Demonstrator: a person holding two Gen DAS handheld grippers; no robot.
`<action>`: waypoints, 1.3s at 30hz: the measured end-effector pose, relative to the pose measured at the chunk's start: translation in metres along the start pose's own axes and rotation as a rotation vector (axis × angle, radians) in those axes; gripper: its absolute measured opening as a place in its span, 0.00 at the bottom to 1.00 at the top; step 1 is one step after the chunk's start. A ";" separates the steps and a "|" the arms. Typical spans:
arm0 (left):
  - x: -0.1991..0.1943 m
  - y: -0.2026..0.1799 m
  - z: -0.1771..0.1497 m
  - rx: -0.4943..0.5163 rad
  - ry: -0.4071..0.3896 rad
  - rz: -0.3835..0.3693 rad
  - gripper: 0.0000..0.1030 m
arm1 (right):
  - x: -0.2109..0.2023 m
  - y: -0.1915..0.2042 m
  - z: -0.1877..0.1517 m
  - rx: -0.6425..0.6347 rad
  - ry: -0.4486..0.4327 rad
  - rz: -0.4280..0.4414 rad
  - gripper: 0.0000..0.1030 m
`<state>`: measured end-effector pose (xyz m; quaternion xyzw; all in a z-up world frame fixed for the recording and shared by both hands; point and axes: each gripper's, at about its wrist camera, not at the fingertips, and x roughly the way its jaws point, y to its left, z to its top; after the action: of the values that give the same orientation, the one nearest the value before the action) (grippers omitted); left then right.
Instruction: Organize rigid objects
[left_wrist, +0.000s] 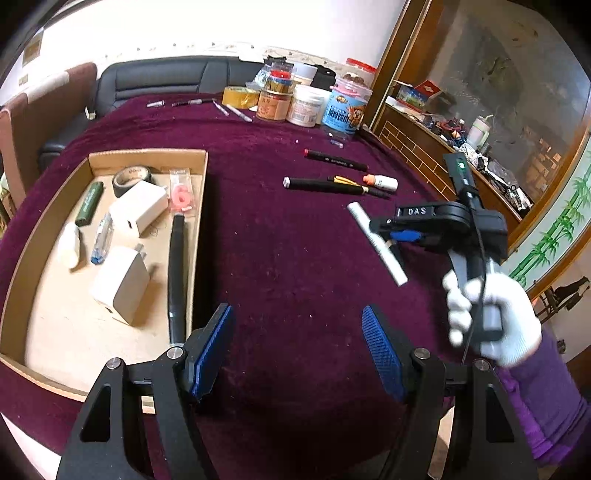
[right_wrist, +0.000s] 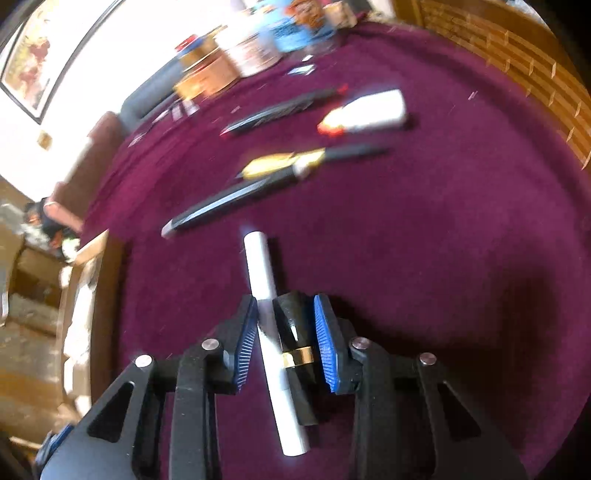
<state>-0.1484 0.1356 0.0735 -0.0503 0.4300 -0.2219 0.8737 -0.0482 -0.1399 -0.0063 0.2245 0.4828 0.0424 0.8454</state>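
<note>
My right gripper is shut on a white pen together with a short black piece with a gold band, held above the purple cloth. The left wrist view shows that gripper with the white pen slanting through it. My left gripper is open and empty, low over the cloth beside the cardboard box. The box holds two white chargers, a black marker, a tape roll and other small items. Black markers, a gold-clipped pen and a small white bottle lie on the cloth.
Jars, tubs and a yellow tape roll stand at the table's far edge with small pens nearby. A wooden cabinet lies to the right. A black sofa is behind the table.
</note>
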 end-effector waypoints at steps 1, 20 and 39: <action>0.002 -0.001 0.000 -0.002 0.006 -0.004 0.64 | 0.001 0.002 -0.004 -0.001 0.007 0.020 0.30; 0.015 -0.023 -0.009 0.020 0.090 -0.056 0.64 | -0.005 0.041 -0.045 -0.376 -0.073 -0.172 0.33; 0.123 -0.077 0.038 0.062 0.178 0.055 0.63 | -0.034 -0.036 -0.027 -0.175 -0.133 -0.124 0.15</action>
<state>-0.0801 0.0096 0.0294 0.0088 0.5002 -0.2145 0.8389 -0.0944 -0.1726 -0.0056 0.1221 0.4331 0.0172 0.8929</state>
